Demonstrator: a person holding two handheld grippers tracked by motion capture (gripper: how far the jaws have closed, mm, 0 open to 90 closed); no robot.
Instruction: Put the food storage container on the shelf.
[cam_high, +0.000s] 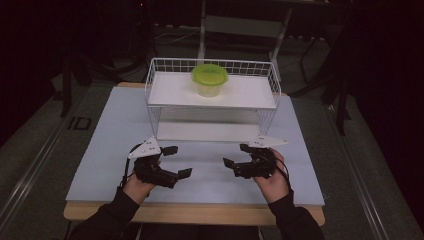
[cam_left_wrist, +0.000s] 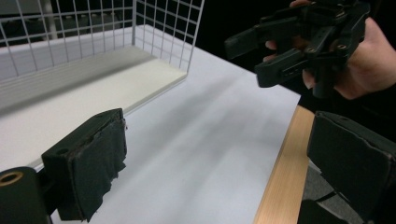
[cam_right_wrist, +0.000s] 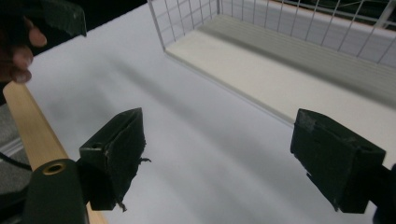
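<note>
Both tools sit low over the worktop (cam_high: 110, 145), jaws spread wide and holding nothing: the left tool (cam_high: 173, 161) and right tool (cam_high: 239, 155) face each other. Ahead of both, on the rack's (cam_high: 165, 67) top shelf, stands the green-lidded tub (cam_high: 209, 79). Likely nothing has begun; next would be a reach forward and up.

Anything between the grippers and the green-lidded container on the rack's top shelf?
Nothing lies on the table between them. The container sits on the top shelf of the wire rack, behind its low mesh rim, so the left gripper or right gripper would likely come in over that rim.
</note>
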